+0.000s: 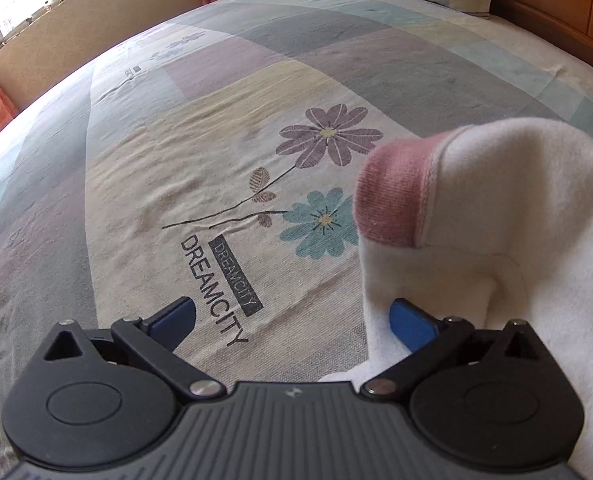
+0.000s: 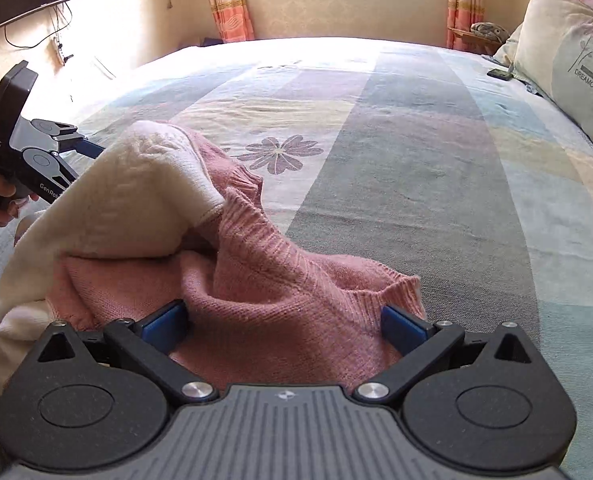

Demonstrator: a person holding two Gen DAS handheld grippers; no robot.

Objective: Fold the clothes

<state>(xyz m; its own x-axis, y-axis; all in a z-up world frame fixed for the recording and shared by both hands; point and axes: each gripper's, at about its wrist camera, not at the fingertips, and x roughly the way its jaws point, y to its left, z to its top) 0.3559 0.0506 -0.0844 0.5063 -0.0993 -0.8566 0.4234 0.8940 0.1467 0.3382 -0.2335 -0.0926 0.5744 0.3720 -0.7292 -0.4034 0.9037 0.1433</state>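
Pink-and-cream sweater [image 2: 256, 280] between parted tongs [image 2: 282, 326], perhaps ungripped.

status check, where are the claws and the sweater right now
Both claws open: left claw beside white sleeve, right claw straddling pink hem. Sweater bunched, unfolded on bed. Nothing in the way.

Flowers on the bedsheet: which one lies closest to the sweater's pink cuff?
The blue flower, right beside the cuff; the purple flower sits farther up the sheet.

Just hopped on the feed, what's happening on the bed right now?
A person is folding a pink and white sweater on the bed, a gripper in each hand. The right gripper sits open around a pink fold; the left gripper is open, white cloth draped over one finger. The sweater is rumpled, not yet folded.
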